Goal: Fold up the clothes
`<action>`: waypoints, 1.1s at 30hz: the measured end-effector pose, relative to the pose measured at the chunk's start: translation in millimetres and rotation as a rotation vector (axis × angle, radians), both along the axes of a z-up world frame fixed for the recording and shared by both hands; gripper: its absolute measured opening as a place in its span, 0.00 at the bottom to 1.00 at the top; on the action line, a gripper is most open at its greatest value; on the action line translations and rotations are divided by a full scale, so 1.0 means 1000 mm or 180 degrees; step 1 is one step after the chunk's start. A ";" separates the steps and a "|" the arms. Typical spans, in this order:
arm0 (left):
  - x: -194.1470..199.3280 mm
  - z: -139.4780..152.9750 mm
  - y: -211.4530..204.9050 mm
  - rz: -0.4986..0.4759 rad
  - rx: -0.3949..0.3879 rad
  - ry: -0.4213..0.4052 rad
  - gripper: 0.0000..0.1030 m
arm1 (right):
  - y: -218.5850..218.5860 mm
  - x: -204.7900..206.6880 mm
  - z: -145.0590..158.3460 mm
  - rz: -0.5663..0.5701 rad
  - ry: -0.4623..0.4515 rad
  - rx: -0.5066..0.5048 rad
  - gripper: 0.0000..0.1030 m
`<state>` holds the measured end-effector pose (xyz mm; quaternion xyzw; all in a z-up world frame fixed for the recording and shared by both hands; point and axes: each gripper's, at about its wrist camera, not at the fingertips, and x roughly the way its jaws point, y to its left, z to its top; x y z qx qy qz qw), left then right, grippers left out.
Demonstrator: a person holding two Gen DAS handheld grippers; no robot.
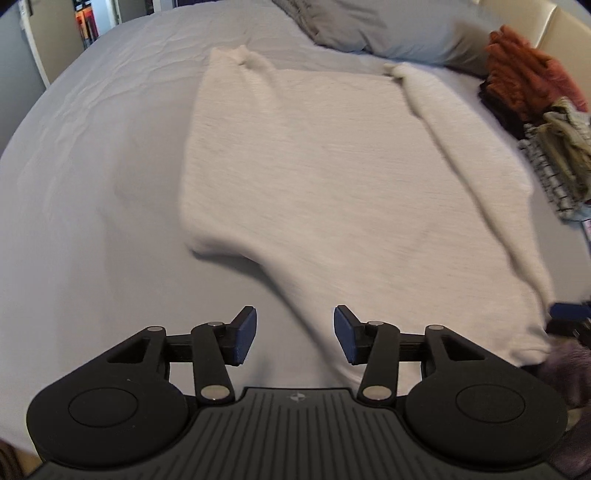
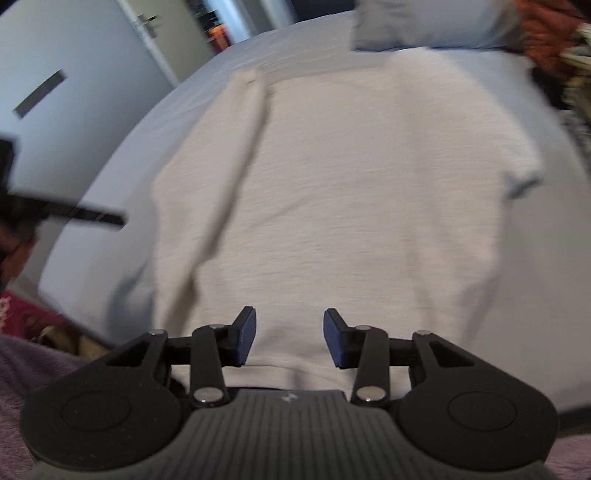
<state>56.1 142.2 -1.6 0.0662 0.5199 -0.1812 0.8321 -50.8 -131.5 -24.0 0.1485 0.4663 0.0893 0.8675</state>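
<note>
A cream knit sweater (image 1: 325,155) lies flat on the grey bed sheet (image 1: 92,184), a sleeve folded along its right side. My left gripper (image 1: 294,336) is open and empty, hovering over the sweater's near left edge. In the right wrist view the same sweater (image 2: 351,184) fills the middle, a sleeve folded along its left side. My right gripper (image 2: 289,341) is open and empty above the sweater's near hem. The other gripper shows as a dark blur at the left edge of the right wrist view (image 2: 22,206).
A pile of orange, olive and checked clothes (image 1: 543,122) sits at the bed's right edge. Grey pillows (image 1: 391,33) lie at the head. A door (image 2: 66,74) stands beyond the bed on the left. Purple fabric (image 2: 33,369) lies near the bed's front edge.
</note>
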 end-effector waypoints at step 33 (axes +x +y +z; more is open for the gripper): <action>-0.105 -0.036 -0.071 0.0191 0.0727 -0.0510 0.04 | -0.041 -0.059 -0.011 0.0356 0.0095 -0.1146 0.05</action>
